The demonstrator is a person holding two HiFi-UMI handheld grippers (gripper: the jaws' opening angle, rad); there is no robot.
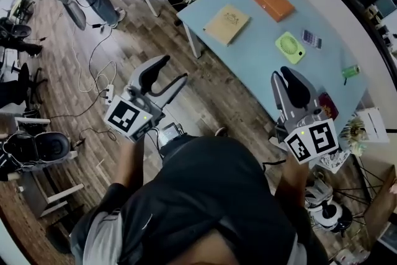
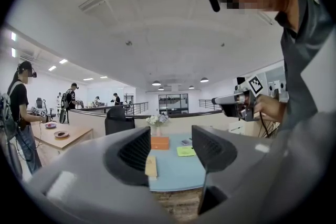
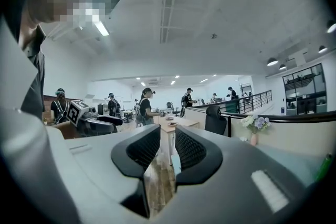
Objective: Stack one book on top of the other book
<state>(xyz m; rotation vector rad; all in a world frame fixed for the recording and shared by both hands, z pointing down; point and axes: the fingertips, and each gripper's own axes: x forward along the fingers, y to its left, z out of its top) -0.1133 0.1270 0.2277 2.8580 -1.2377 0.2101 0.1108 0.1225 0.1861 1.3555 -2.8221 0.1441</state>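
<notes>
2 books lie flat and well apart on the pale blue counter (image 1: 254, 62): a tan book (image 1: 227, 24) near its 10 o'clock edge and an orange book (image 1: 272, 1) at about 1 o'clock from the tan one. Neither is touched, so the stacking is not yet begun. A green fan (image 1: 289, 47) sits at 5 o'clock from the orange book.

Both tools are held up short of the books. The left claw (image 1: 166, 76) has its jaws well apart with nothing between them, and its own view looks through the gap at both books far off. The right claw (image 1: 286, 77), by the counter's 5 o'clock edge, has its jaws drawn to a narrow gap and is also empty.

The step in hand is the reach. The tan book looks the thinner, so it is likely the easier 1 to lift onto the orange. Come in low at a free edge with the jaws wider than the cover. The right claw would need to widen first, and its path should skirt the fan.
</notes>
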